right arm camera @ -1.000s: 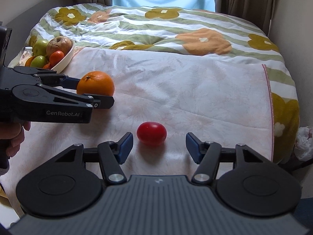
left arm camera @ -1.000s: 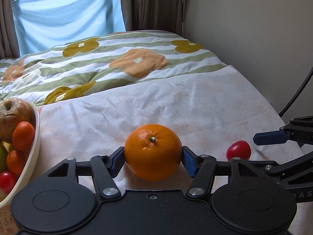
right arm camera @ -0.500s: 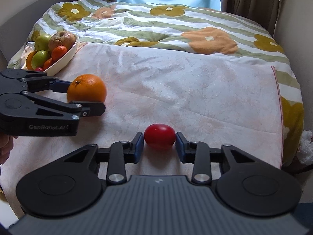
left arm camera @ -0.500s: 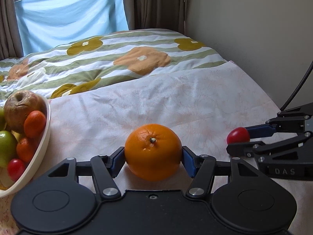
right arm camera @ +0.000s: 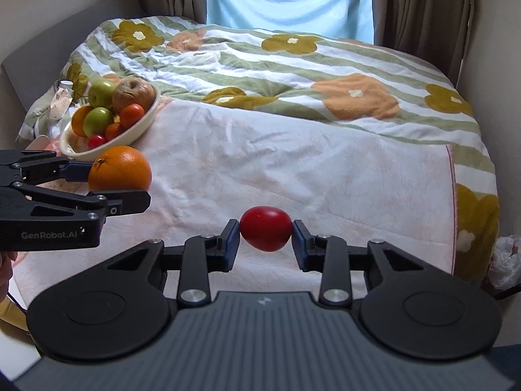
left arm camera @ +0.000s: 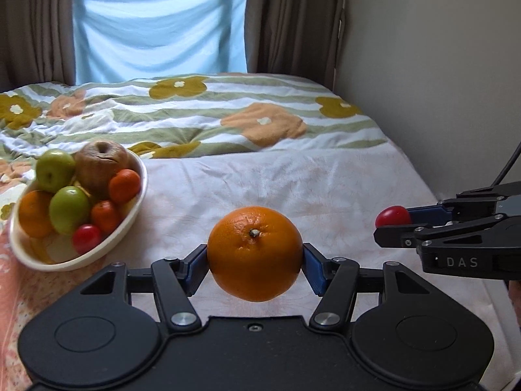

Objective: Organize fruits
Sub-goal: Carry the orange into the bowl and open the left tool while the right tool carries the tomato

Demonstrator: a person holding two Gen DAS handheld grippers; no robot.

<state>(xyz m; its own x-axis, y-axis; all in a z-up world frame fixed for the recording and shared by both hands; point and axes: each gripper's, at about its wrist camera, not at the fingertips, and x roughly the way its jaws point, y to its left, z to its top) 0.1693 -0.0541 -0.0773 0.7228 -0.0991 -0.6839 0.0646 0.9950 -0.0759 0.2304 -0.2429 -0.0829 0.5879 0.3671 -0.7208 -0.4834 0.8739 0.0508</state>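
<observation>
While both tools are raised above the bed (right arm camera: 325,169), each carries one fruit. Left hand-held gripper (left arm camera: 255,268): its blue pads are pressed against both sides of a large round orange with a stem scar (left arm camera: 255,254), which is clear of the pale pink sheet (left arm camera: 293,189) beneath it. In the right wrist view the same left hand-held gripper (right arm camera: 119,184) and orange (right arm camera: 119,170) sit just in front of the bowl. Right hand-held gripper (right arm camera: 265,242): clamped on a small, smooth red tomato-like fruit (right arm camera: 266,233), pads touching both sides, the fruit lifted off the sheet. From the left wrist view, this right hand-held gripper (left arm camera: 392,223) holds the red fruit (left arm camera: 392,216) well to the right of the orange.

An oval cream bowl (left arm camera: 130,224) rests on the bed at the left, near the orange. It holds two green apples, a wrinkled brown apple (left arm camera: 101,163), small orange mandarins, a larger orange fruit and one small red fruit. A striped quilt with flower patches (right arm camera: 293,65) covers the far half of the bed, below a pale blue curtain (left arm camera: 156,29).
</observation>
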